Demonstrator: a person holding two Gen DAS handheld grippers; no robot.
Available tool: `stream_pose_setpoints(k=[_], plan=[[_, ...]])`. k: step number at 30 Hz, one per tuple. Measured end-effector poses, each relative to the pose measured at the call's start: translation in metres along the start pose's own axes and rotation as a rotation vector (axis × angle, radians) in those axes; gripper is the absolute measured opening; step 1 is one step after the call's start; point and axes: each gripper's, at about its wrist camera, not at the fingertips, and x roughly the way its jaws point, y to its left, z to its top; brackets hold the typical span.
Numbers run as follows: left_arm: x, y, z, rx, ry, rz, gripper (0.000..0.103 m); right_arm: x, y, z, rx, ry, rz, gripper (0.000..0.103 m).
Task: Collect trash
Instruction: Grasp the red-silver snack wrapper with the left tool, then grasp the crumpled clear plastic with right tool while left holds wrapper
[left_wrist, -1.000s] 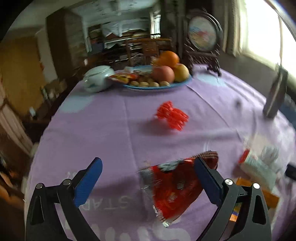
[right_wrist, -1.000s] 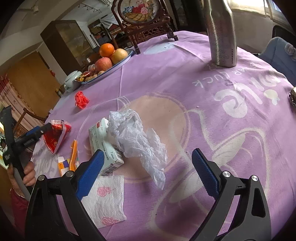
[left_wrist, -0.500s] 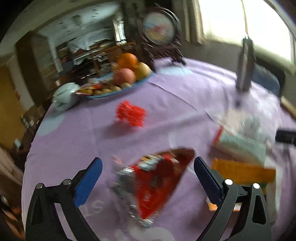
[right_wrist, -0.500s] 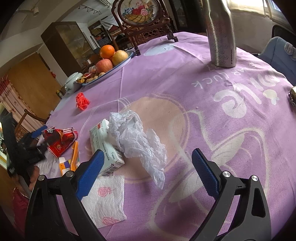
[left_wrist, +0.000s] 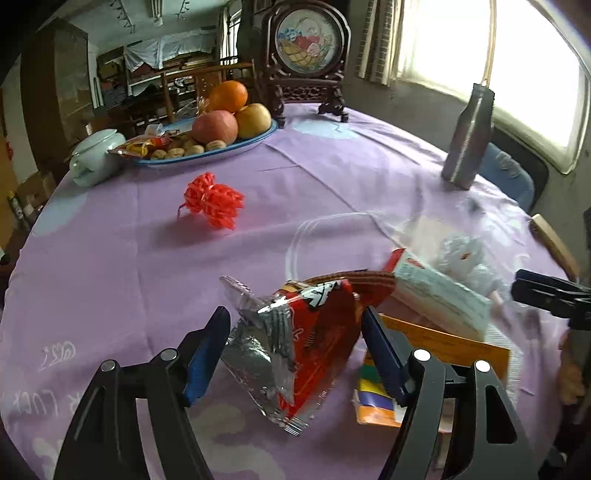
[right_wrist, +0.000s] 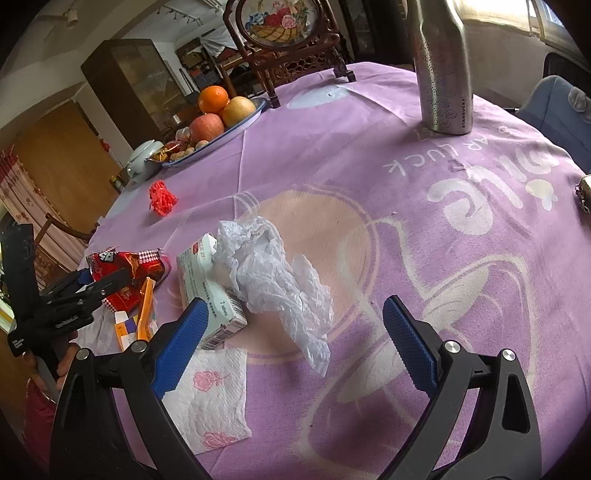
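Observation:
A crumpled red and silver snack wrapper (left_wrist: 295, 339) lies on the purple tablecloth (left_wrist: 122, 266) between the fingers of my left gripper (left_wrist: 295, 350), whose jaws are narrowed around it; I cannot tell if they touch it. It also shows in the right wrist view (right_wrist: 125, 273). My right gripper (right_wrist: 291, 350) is open and empty, just short of a crumpled clear plastic bag (right_wrist: 277, 280) that lies against a pale green tablet box (right_wrist: 207, 291). A red ribbon bow (left_wrist: 214, 201) lies farther back.
A white napkin with pink prints (right_wrist: 210, 402) and an orange carton (right_wrist: 144, 314) lie near the table's front edge. A blue fruit plate (left_wrist: 207, 147), a white lidded pot (left_wrist: 96, 158), a framed ornament (left_wrist: 308, 55) and a steel bottle (right_wrist: 443, 66) stand at the back.
My left gripper has swung right and moved onto the snack wrapper, and its jaws have narrowed around it. The right gripper has barely moved.

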Motion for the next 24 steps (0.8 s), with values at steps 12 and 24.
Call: stream_pose_setpoints(k=[12,24], plan=[[-0.01,0.007,0.005,-0.049,-0.032,-0.036,0.033,0.0,0.003,0.0,-0.018,-0.015,0.009,0.092],[-0.033,0.005,0.008,-0.078,-0.086,-0.093,0.033,0.025,0.028,0.025,-0.058,0.0,0.046,0.071]])
